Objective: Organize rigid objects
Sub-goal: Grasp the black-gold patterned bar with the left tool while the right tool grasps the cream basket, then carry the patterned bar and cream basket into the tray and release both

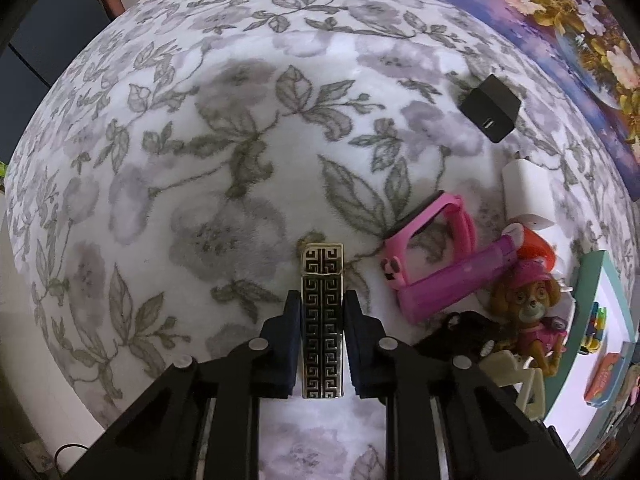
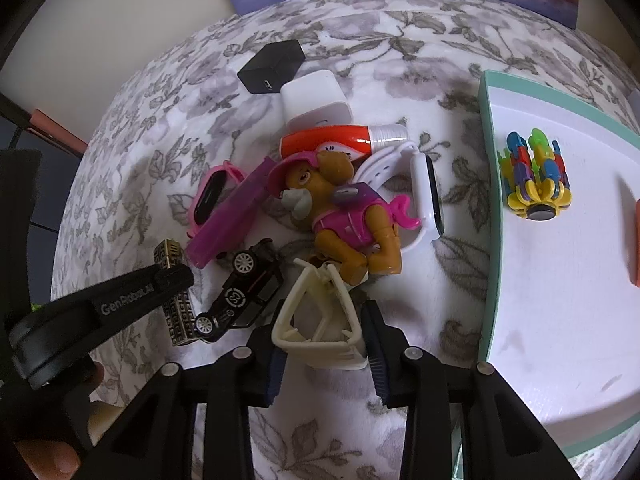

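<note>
My left gripper is shut on a black-and-gold patterned lighter, held over the floral cloth; it also shows in the right wrist view, clamped by the left fingers. My right gripper is closed around a cream plastic frame piece. Beside it lies a pile: a black toy car, a brown dog figure in pink, a purple tube, a pink watch, a white watch and an orange tube.
A white tray with a teal rim stands at the right and holds a colourful block toy. A black charger and a white charger lie behind the pile. A flowered picture is at the back.
</note>
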{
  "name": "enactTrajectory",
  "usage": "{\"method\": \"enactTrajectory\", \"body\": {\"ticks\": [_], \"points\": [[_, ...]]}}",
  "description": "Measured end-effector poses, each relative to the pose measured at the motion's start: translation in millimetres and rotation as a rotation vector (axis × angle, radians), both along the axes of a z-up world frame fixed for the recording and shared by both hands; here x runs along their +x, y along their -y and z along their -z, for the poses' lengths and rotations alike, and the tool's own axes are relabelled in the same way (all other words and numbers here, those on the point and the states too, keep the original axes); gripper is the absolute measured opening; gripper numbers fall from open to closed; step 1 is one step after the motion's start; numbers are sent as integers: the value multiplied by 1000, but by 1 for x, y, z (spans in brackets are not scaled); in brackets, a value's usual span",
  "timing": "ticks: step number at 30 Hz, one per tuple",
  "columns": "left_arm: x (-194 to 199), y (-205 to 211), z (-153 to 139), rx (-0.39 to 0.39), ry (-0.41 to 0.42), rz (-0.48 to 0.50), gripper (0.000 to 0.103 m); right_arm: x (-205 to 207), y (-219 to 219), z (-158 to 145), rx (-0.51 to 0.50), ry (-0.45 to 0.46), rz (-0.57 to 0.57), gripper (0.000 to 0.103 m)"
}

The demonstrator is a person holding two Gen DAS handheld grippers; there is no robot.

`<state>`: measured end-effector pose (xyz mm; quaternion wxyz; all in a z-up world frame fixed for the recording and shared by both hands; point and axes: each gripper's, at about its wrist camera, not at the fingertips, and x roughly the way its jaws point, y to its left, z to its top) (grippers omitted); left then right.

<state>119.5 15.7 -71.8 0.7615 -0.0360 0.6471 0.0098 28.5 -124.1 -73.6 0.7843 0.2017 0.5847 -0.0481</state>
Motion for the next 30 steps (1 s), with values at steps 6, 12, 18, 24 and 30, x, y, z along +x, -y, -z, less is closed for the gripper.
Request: {"method": "enactTrajectory", "body": {"ticks": [6,12,18,24,30], "points": [[-3,5,-21,-16,48,11,21,-3,3,-8,7,16,2,35],[-7,7,-66,-38,167,7,21,-9,10,-29,26,56,20,35],[-18,7,-98,-62,273,29,21,-19,23,-63,24,142,54,35],[-30,16,-112,-102,305,77,21,-32,49,-84,-16,176,136,35],[-44,51,-108,-119,282,179,21,-45,94,-84,-97,128,245,35]]}}
